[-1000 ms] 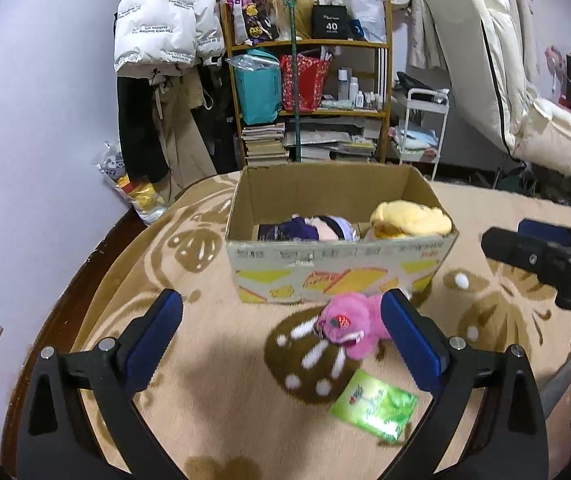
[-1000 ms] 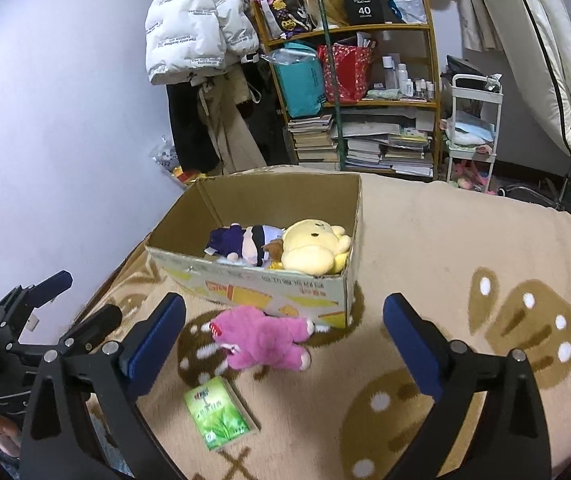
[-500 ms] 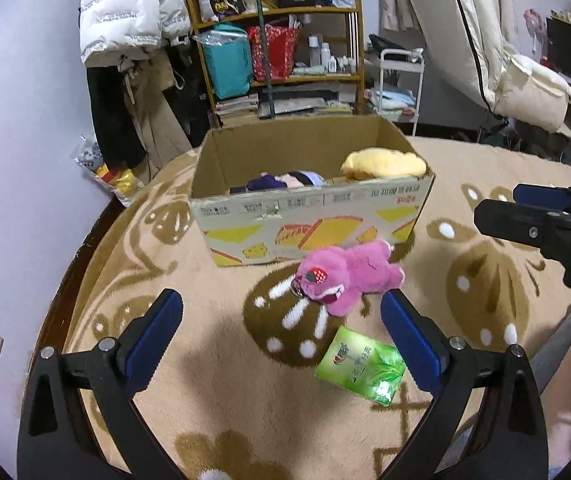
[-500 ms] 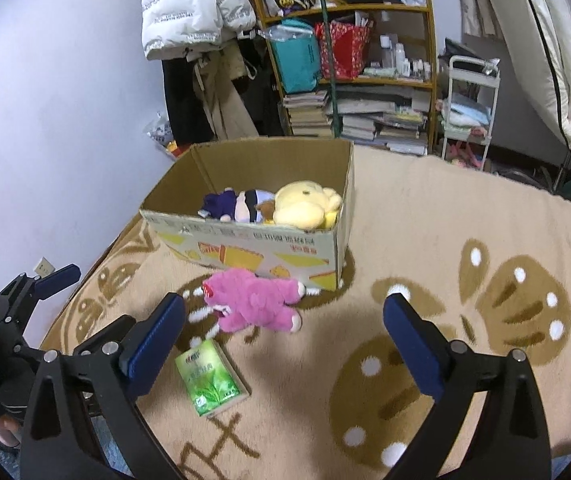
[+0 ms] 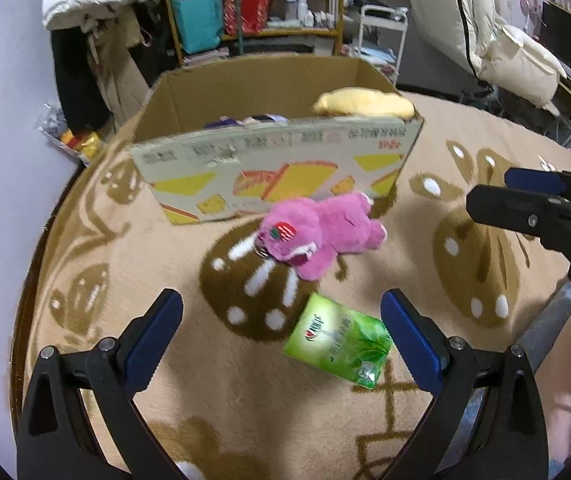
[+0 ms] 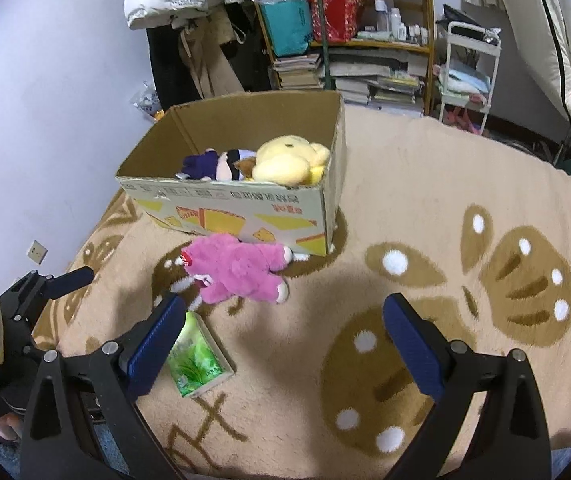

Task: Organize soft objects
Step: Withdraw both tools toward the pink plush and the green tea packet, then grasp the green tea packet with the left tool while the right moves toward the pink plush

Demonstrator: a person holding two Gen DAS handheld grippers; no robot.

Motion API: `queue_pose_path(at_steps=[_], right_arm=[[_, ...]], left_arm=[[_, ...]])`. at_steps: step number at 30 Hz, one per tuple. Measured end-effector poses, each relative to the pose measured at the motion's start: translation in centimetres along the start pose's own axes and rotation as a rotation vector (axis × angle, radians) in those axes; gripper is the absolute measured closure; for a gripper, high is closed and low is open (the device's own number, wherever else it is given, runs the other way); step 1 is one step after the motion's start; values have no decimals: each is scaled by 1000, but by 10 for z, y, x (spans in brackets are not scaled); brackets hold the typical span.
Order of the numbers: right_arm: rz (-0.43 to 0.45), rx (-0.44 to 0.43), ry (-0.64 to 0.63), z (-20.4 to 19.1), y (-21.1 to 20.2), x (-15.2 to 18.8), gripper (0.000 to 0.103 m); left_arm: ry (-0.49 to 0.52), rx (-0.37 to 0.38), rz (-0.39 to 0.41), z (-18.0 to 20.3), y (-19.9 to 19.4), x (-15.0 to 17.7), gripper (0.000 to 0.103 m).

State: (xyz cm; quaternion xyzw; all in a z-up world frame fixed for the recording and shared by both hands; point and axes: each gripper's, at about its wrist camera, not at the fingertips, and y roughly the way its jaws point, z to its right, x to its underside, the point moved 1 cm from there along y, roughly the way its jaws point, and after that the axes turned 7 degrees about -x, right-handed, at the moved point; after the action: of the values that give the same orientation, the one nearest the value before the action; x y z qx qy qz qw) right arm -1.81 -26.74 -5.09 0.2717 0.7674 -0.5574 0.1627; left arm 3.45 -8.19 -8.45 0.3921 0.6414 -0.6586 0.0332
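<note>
Blue-padded, hovering over the rug: left gripper (image 5: 281, 334), jaws spread wide, holding nothing. Sitting just ahead of its right finger, flat on the beige rug (image 5: 125, 240): a green packet (image 5: 337, 346) with a leaf picture and white lettering too blurred to read.

Lying a little farther out, between packet and box: a pink plush bear (image 5: 321, 236), on its side, a red strawberry patch showing on its face, its far end touching or nearly touching the box front.

Standing beyond it: an open cardboard box (image 5: 277, 176) printed with yellow wedge shapes and a row of small characters along the top edge, not legible. Resting inside, against the right wall: a yellow plush toy (image 6: 285, 160); beside it, toward the left: a dark purple and white doll (image 6: 213, 164).

Hanging well to the right of the bear, over the brown pattern: right gripper (image 6: 283, 334), jaws likewise spread wide and gripping nothing, the packet lying just by its left finger.

Rising behind the box: a wooden shelf (image 6: 429, 40) stacked with books, bottles and bags.
</note>
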Motion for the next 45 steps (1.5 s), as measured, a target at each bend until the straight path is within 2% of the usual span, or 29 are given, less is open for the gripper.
queue_pose_path(at_steps=[10,17,21,25,31,33,35,43,45], right_arm=[[-85,7,20,9,23,2,0],[-135,-9,34,11,39,5,0],[-166,-41,75,16,50,9,0],[-176,-47,108,22,59,8,0],[-178,-61,124,23,68,7,0],[-180,-62,118,22,71,7,0],[-182,-63,106,18,75,6,0],[-224,-53,88,10,92,10,0],[-227,-50,89,10,93,11,0]], left_arm=[[77,126,-122,24,30,6,4],[104,135,-188,32,44,12,4],[118,146,-205,35,47,17,5],[129,123,-214,36,51,19,6],[85,116,-234,32,57,20,23],[64,133,-233,27,56,19,36],[44,146,-241,24,56,19,41],[51,156,-251,27,57,22,40],[67,154,-250,28,57,20,37]])
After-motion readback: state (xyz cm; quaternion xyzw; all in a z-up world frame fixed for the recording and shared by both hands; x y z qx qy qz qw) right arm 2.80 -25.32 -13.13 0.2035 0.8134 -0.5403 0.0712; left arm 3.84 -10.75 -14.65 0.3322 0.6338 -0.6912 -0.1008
